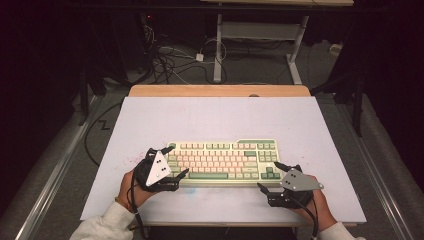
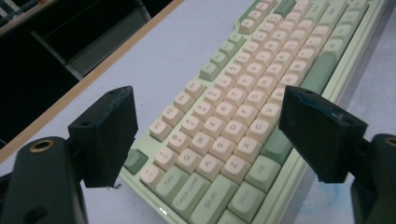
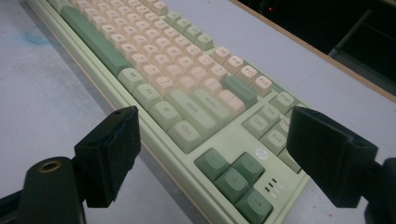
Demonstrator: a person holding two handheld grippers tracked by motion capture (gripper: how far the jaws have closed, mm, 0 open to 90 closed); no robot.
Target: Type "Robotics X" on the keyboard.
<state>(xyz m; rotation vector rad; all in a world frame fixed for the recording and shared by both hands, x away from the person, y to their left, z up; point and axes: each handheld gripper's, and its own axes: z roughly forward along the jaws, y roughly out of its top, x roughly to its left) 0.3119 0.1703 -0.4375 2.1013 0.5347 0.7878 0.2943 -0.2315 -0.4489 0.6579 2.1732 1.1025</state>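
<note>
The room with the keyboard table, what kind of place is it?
Probably a lab or workshop set up for recording. A lone keyboard lies on a white-topped table, loose cables tangle on the floor, and another desk frame stands behind in the dark.

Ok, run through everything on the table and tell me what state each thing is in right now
keyboard: flat on the white table top, keys up, not lifted
left gripper: open, jaws straddling the keyboard's left end
right gripper: open, jaws straddling the keyboard's right end by the arrow keys
</note>
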